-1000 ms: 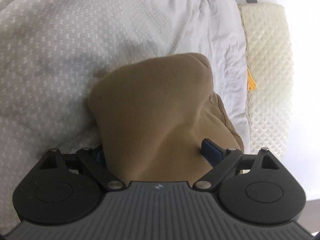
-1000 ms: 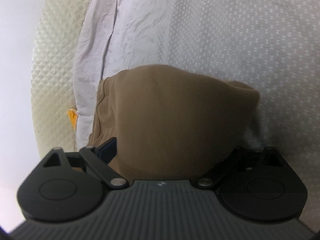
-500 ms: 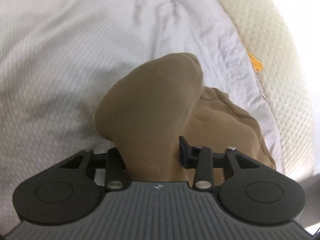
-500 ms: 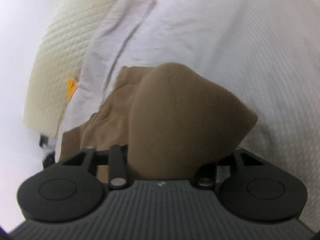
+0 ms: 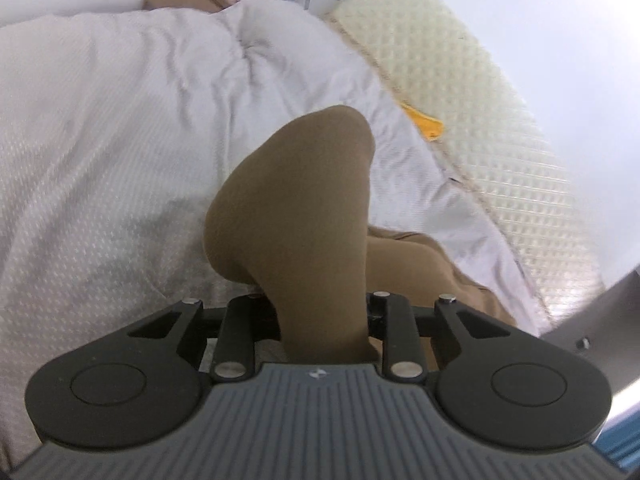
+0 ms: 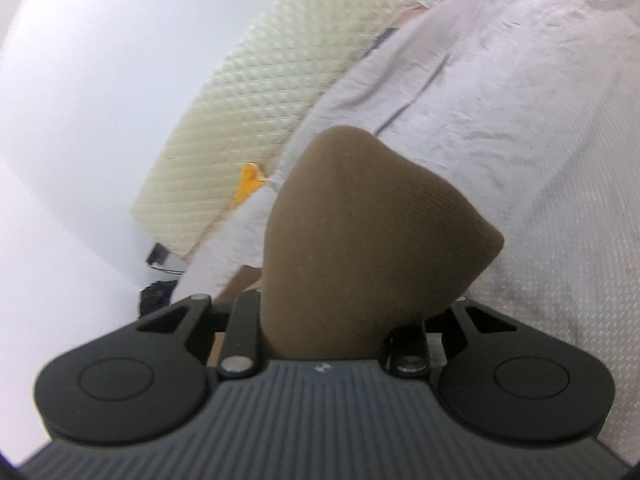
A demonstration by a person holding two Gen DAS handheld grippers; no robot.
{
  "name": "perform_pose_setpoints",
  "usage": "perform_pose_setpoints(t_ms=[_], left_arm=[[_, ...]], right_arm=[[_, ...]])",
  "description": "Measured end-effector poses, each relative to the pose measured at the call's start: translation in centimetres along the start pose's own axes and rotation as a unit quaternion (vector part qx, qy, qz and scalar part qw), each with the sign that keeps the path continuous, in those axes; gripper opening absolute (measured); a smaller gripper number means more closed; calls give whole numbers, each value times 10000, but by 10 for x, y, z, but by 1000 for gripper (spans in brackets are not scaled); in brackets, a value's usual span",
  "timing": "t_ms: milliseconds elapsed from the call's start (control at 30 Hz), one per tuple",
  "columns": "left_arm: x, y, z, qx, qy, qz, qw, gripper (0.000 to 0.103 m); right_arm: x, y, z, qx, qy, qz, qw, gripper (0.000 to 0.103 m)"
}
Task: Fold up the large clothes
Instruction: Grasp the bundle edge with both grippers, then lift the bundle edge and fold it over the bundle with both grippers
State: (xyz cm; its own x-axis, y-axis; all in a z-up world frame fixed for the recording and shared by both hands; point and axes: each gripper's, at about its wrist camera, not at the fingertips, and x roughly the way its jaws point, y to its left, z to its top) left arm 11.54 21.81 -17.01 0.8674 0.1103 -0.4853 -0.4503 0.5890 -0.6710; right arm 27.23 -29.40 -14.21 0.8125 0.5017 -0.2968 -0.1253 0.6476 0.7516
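Bed: white quilt [image 5: 120, 152] over cream mattress [image 5: 460, 92]; brown garment [image 5: 440, 264] on quilt.

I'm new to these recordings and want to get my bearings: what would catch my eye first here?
A bulging fold of brown garment fills the middle of both wrist views, pinched in the left gripper and the right gripper, whose jaws have just been closing on the cloth. Behind it spreads a rumpled white bedspread. A cream quilted mattress with a small orange tag runs along the bedspread's edge.
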Motion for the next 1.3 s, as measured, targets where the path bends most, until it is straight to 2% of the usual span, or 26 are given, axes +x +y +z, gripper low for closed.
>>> perform_pose_setpoints(t_ms=[233, 367, 500, 667, 800, 967, 1167, 1300], left_arm=[[-29, -24, 7, 199, 115, -318, 9992, 30], [-38, -47, 11, 289, 200, -574, 9977, 30], [-35, -82, 15, 431, 383, -761, 9954, 30], [-16, -142, 20, 734, 505, -983, 9912, 30], [8, -204, 22, 993, 528, -1203, 9863, 30], [58, -296, 25, 1161, 563, -1447, 9810, 30], [148, -405, 19, 1458, 725, -1577, 9740, 30], [217, -454, 4, 1687, 752, -1609, 9695, 30]], right_arm=[[-37, 8, 15, 92, -132, 227, 9996, 32], [-55, 12, 36, 16, -220, 290, 9993, 32], [-71, 16, 61, -47, -398, 352, 9986, 32], [-82, 16, 102, -187, -670, 382, 9968, 32], [-84, 10, 145, -192, -975, 413, 9942, 32], [-71, -3, 211, -247, -1310, 375, 9904, 32], [-35, -33, 289, -311, -1556, 189, 9872, 32], [4, -70, 326, -242, -1670, 127, 9856, 32]])
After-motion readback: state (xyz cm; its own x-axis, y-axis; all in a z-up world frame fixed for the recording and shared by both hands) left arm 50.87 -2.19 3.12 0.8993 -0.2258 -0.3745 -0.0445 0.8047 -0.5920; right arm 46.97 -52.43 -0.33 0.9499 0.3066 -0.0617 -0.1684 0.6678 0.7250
